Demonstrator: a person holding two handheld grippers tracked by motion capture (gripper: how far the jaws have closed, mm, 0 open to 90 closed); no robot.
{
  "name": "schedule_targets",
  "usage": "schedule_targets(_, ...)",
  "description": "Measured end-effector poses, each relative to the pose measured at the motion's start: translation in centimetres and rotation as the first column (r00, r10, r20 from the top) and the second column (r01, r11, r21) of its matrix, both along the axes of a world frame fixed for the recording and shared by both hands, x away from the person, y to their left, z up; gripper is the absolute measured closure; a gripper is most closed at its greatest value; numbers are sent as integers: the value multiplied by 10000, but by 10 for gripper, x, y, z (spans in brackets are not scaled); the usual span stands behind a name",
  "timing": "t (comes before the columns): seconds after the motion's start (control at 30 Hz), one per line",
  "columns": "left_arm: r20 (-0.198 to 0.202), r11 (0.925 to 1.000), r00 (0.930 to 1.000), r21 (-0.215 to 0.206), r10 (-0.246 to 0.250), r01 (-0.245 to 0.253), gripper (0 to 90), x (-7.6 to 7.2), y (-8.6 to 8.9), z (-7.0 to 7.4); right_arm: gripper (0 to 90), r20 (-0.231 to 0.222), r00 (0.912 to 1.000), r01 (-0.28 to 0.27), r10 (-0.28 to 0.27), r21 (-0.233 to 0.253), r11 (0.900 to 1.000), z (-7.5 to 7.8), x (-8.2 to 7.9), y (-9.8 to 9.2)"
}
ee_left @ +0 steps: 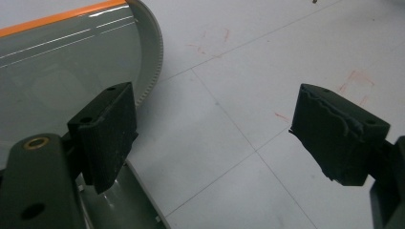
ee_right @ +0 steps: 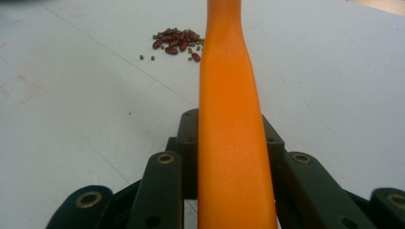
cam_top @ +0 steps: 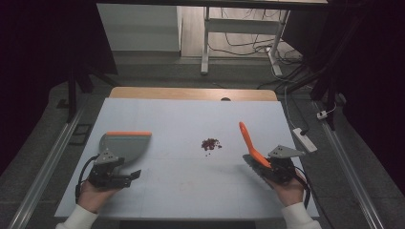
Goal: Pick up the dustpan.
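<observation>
Nearest the person, the left hand [cam_top: 93, 193] holds the left gripper [cam_top: 125, 177] low over the white table [cam_top: 167, 191], its jaws spread wide with nothing between them. Just beyond it, touching its left side, lies a grey dustpan [cam_top: 123, 144] with an orange edge; in the left gripper view one black pad [ee_left: 106, 133] sits over the pan's rim while the other stands apart over bare table. On the right, the right gripper [cam_top: 271, 168] is clenched on an orange brush handle [cam_top: 248, 142], whose long axis runs from the jaws up and away toward the far left. The dark brush head seems to rest on the table by the gripper. Farther out, between the two tools and nearer the brush, lies a small heap of red beans [cam_top: 210, 143] with a few green grains scattered at its edge. The beans lie to the left of and slightly beyond the right gripper, so the brush would likely sweep them leftward toward the dustpan. Nothing stands between heap and pan.
</observation>
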State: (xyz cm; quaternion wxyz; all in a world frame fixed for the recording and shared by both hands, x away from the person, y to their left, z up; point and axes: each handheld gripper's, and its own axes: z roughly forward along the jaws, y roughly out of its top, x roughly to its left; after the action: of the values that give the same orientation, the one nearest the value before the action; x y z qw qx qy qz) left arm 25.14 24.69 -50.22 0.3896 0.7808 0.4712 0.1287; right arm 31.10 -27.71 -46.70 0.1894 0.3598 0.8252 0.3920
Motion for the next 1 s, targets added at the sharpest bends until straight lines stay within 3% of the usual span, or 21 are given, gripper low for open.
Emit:
schedule_targets(0.77,-10,9999,10000,141,-22,22,169,-1,0,6,707,-37,10000,-67,67,-71,10000,-2,-1,3)
schedule_targets(1.0,-159,9989,9999,470,35,-27,164,-1,-4,12,707,-48,9999,-114,114,-65,9999,-2,-1,4)
